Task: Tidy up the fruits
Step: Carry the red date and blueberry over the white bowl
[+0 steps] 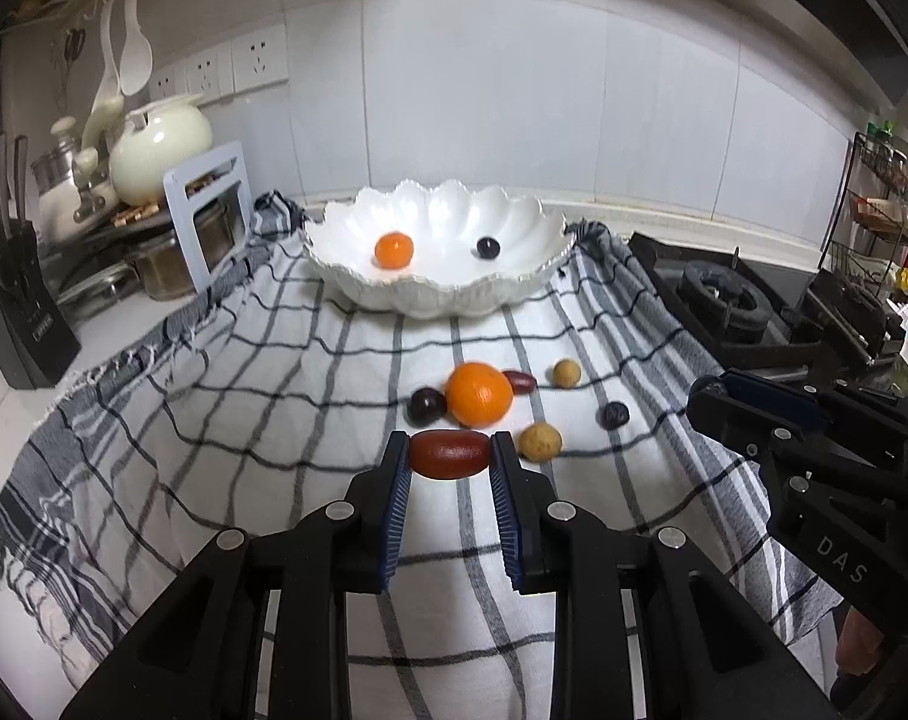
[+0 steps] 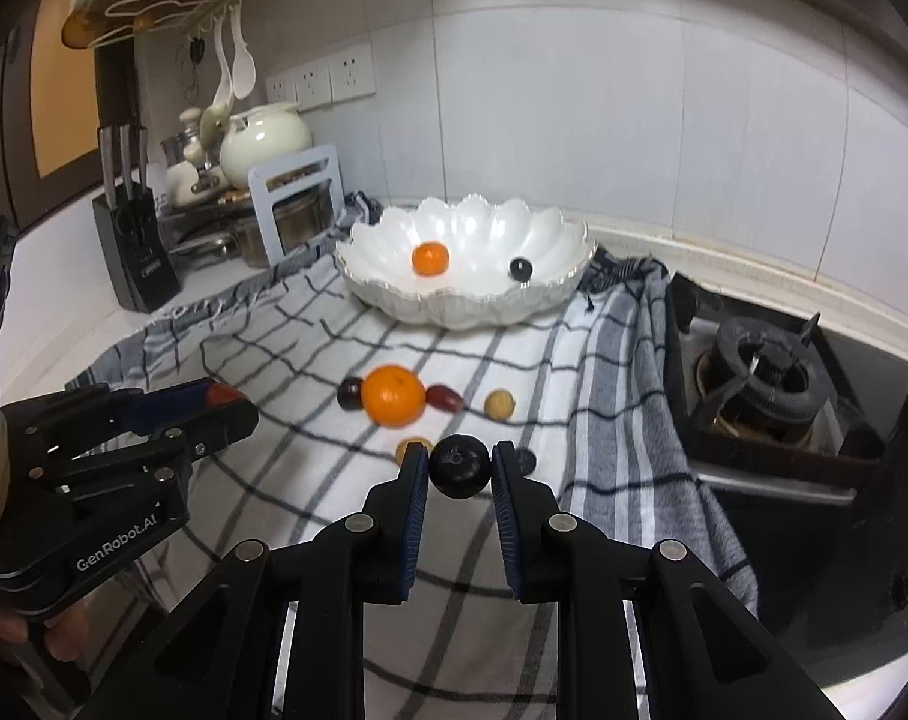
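Your left hand-held gripper [image 1: 450,455] is clamped on an oblong red date [image 1: 450,454], pinched end to end between the blue pads and lifted clear of the checked cloth [image 1: 261,420] that covers the desk. Your right hand-held gripper [image 2: 460,467] is clamped on a round dark grape [image 2: 460,467], likewise held above the cloth. The white scalloped bowl [image 1: 357,282] sits at the far end of the cloth, against the tiled wall, and already holds a small tangerine [image 1: 393,249] on its left and a dark grape (glossy, nearly black) [image 1: 488,247] on its right, well apart. Between you and the bowl, a cluster still lies on the cloth: a large orange [image 1: 479,393] with a dark plum-like fruit [image 1: 425,405] touching its left side and a second red date [image 1: 518,382] at its right, two tan longans [image 1: 566,372] [image 1: 539,441] nearby, and another dark fruit [image 1: 614,414] farther right. A gas burner [image 2: 760,372] sits beyond the cloth's right edge.
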`<state>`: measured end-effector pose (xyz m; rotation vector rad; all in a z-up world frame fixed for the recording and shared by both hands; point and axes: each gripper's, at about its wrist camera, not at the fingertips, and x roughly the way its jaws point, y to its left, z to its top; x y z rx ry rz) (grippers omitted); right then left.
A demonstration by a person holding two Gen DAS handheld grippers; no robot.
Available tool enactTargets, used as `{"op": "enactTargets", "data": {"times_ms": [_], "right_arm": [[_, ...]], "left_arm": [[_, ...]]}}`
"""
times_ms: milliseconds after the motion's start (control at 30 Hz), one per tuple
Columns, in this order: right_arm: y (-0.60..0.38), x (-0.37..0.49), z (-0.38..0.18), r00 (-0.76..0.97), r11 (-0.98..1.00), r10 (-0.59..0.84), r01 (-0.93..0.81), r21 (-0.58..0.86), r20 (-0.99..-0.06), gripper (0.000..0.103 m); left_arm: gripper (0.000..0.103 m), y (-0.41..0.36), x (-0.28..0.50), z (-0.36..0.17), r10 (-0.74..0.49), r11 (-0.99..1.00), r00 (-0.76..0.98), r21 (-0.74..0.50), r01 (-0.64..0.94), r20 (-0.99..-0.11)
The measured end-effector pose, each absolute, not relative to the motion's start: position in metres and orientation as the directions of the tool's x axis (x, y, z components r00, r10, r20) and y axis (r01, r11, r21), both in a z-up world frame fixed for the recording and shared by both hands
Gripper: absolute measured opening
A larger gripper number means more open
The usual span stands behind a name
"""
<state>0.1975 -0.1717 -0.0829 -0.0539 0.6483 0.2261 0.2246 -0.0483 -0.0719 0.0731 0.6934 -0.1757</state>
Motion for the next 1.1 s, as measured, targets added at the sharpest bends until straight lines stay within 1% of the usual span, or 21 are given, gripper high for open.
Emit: {"op": "enactTargets", "data": {"times_ms": [567,867,1100], "right_arm": [[-0.162,0.218,-0.044,0.852,0.980,0.174,-0.198,0.004,-0.494,0.023],[-0.157,0.246,-0.029,0.879,0.983,0.158,-0.181,-0.008,-0.451,0.023],[-0.151,0.275,-0.023,0.884,0.983,0.155,-0.184,-0.023,-0.441,0.023]], "left_arm": [[0.027,-0.037,0.246,-0.027,-0.136,0.981,0.841,0.045,0.187,-0.523],[0.027,-0.030,0.272,-0.017,-0.139,0.982,0.854,0.044,0.186,-0.502],[0.027,-0.021,0.301,-0.014,-0.150,0.984,0.847,0.011,0.180,-0.510]]}}
